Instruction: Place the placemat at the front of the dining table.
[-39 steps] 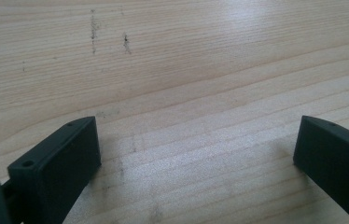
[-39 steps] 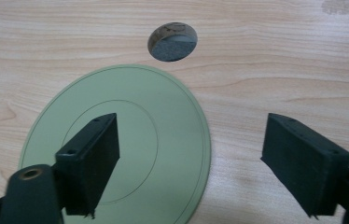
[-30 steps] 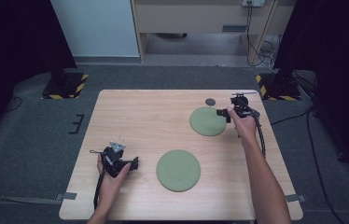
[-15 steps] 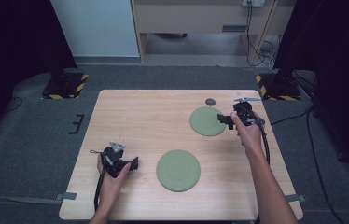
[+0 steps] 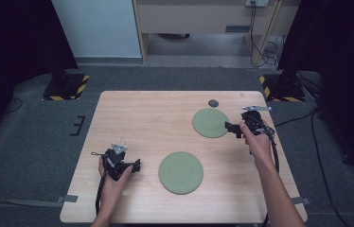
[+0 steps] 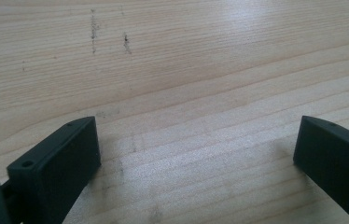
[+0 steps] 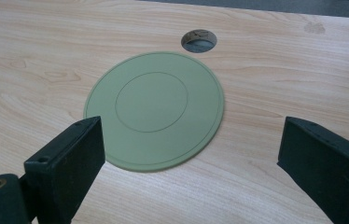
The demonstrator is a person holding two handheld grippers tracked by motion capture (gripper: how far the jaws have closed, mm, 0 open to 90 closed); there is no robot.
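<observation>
Right gripper (image 5: 232, 127) is sitting at the table's (image 5: 156, 118) far right part, held in the person's right hand (image 5: 256, 142), jaws pointing across toward the far disc (image 5: 210, 123). Jaws are standing wide apart, gripping nothing. In the right gripper view the far disc (image 7: 156, 108) is lying flat on the wood just ahead of the jaws, its near edge reaching in between the two jaw tips (image 7: 189, 154); the left jaw is overlapping the disc's near-left rim in the picture, though I cannot tell if it is touching. A faint inner ring is showing on the disc's face. Beyond the disc, farther from the jaws, a small round hole (image 7: 199, 40) is showing in the tabletop, just off the disc's far rim.

Left gripper (image 5: 135, 166) is resting near the table's near left part in the left hand (image 5: 113, 177), jaws pointing toward the near disc (image 5: 181, 172), which is lying ahead of them and apart from the tips. In the left gripper view the jaws (image 6: 196, 149) are also spread wide and holding nothing; bare wood grain is lying between and ahead of them, with a few dark scuffs (image 6: 93, 32) farther out.

The two discs are lying well apart from each other, both flat on the table.
</observation>
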